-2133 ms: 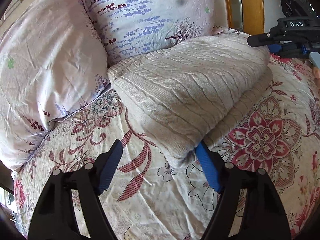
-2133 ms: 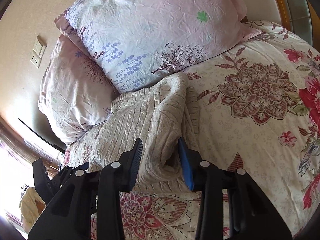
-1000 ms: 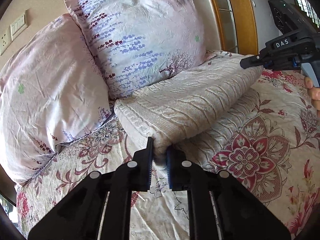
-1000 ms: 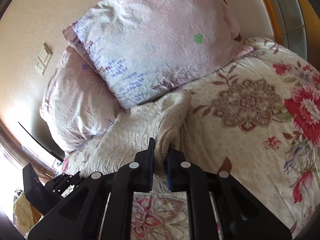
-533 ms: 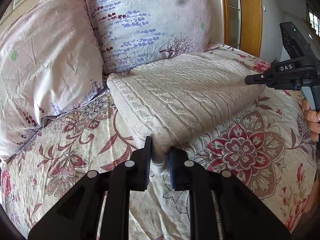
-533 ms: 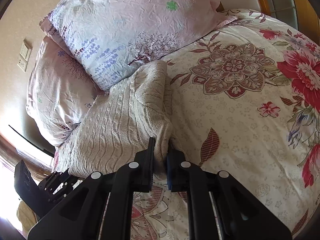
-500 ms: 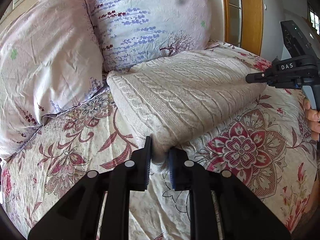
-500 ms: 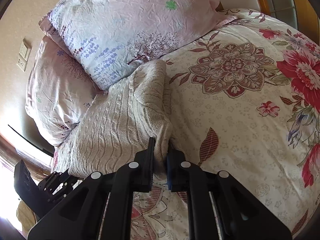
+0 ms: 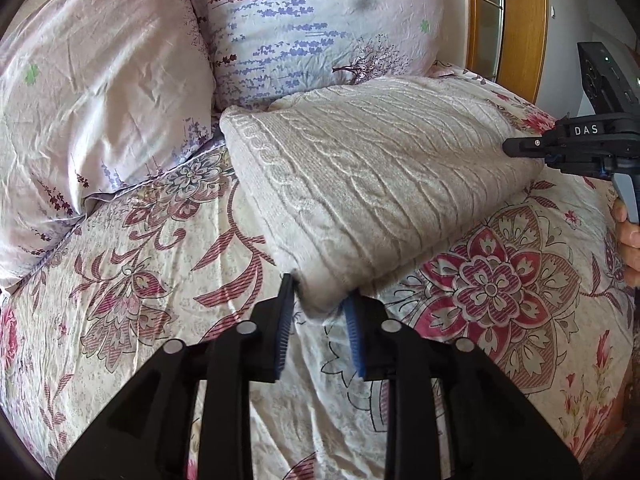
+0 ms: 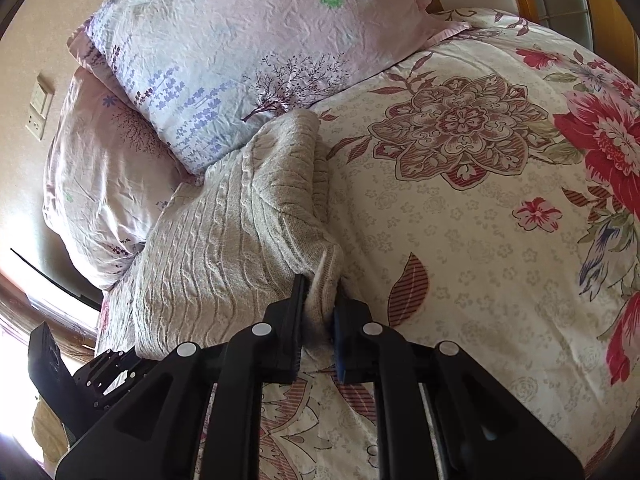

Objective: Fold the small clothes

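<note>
In the left wrist view, our left hand-held gripper (image 9: 318, 310) stands narrowly parted, its fingers flanking a corner of the folded cable-knit sweater (image 9: 368, 184) lying on the floral bedspread (image 9: 132, 280) near two pillows (image 9: 100, 92).

In the right wrist view, our right hand-held gripper (image 10: 318, 312) pinches the sweater's other corner.

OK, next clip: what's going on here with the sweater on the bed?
A person with a handheld gripper in each hand is folding a cream cable-knit sweater on a floral bedspread. The left gripper has its fingers a little apart around one near corner, loosely if at all gripping. The right gripper is pinched on the other corner. The sweater lies doubled over below two pillows.
</note>
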`<state>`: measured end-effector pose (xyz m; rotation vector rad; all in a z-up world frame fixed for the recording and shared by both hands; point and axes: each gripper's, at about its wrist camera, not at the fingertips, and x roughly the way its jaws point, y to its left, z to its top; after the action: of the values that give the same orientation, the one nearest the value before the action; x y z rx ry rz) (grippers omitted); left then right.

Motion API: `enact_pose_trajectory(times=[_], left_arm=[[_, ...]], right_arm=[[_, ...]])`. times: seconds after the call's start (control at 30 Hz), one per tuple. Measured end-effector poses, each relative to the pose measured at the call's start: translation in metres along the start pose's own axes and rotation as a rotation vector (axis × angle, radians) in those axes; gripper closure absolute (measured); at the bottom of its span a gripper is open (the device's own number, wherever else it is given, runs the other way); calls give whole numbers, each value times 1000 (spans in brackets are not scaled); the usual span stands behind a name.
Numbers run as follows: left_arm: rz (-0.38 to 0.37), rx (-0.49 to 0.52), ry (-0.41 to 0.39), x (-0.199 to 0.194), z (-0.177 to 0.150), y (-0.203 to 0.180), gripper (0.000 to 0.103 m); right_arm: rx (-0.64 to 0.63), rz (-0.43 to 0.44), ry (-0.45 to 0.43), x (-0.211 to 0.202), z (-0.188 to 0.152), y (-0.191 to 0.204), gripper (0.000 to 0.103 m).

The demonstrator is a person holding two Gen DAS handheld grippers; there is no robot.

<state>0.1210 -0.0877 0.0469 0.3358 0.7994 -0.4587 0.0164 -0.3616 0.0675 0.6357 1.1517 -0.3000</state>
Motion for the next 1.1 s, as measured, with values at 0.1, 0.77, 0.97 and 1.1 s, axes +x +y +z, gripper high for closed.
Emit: enact_pose_trajectory(times=[0.1, 0.77, 0.97, 1.1], left_arm=[[-53, -29, -71, -27, -8, 11, 29], [-95, -132, -159, -5, 60, 16, 17], [-84, -165, -167, -5, 60, 27, 16], [-105, -201, -155, -9, 58, 42, 14]], right_arm=[[47, 97, -23, -14, 8, -5, 83], [76, 73, 73, 76, 122, 5, 94], [73, -65, 114, 99, 130, -7, 95], [76, -6, 116, 86, 120, -7, 83]])
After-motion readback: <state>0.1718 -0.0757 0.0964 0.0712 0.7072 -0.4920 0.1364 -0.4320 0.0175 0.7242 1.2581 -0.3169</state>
